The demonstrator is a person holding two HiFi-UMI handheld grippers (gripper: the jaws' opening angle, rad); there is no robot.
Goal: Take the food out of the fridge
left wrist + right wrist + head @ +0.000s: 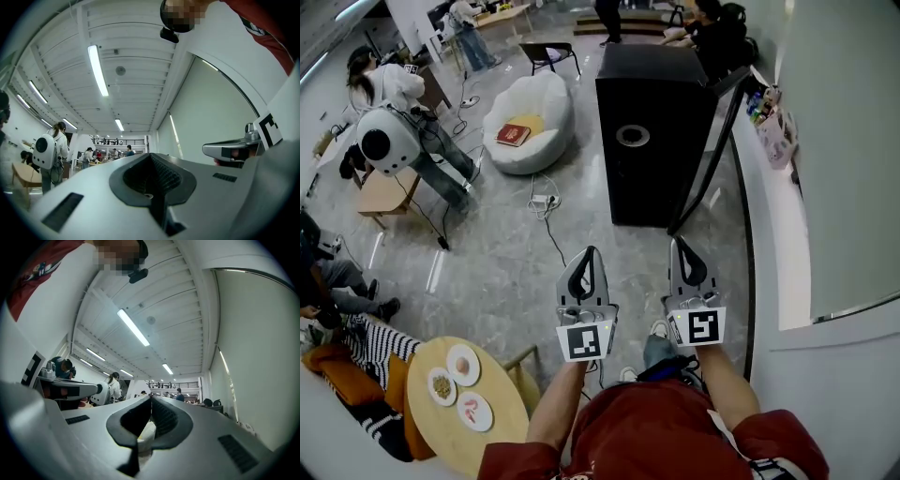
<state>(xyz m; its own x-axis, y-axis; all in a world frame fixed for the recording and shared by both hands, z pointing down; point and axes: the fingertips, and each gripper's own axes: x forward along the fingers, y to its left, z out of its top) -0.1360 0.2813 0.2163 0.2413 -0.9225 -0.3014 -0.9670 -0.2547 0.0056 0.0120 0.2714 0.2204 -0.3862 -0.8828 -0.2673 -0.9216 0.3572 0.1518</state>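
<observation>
Both grippers are held side by side in front of the person, above the grey floor. My left gripper is shut with nothing between its jaws. My right gripper is shut too; a small pale piece sits in the hollow behind its tips. A tall black cabinet with a round ring on its front stands straight ahead, closed, about a step beyond the tips. Three small plates of food rest on a round wooden table at the lower left. No food is held.
A white beanbag with a red book lies left of the cabinet. A cable and power strip cross the floor ahead. A white ledge with small items runs along the right wall. People stand and sit at the left.
</observation>
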